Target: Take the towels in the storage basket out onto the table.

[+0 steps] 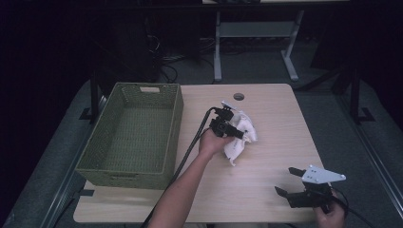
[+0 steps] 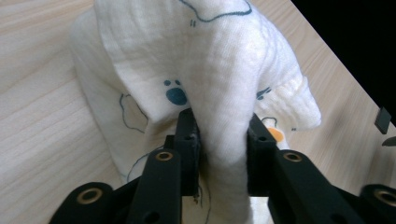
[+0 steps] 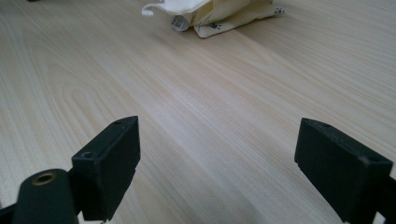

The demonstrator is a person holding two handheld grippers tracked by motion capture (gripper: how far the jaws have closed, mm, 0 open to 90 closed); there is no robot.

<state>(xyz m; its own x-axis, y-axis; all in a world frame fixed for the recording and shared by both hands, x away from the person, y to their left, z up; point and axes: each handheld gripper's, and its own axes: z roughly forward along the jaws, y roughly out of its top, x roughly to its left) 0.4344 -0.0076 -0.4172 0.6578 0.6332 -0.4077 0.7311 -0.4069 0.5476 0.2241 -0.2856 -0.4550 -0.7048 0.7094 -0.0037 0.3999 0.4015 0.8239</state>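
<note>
High view: the left claw [image 1: 236, 132] pinches a fold of the white printed cloth [image 1: 241, 135] at mid-worktop [image 1: 275, 142], just right of the green basket [image 1: 130, 135]. The basket's long axis runs near to far, and it lies to the claw's left, so the left hand is nearer. The right claw [image 1: 290, 181], jaws wide and holding nothing, rests near right. One cloth, one basket, two claws.

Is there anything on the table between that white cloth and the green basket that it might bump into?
Nothing visible. The white cloth, pinched in the left hand-held gripper, lies right of the green basket, with bare table between them. Only the basket's own near wall would have to be cleared.
</note>
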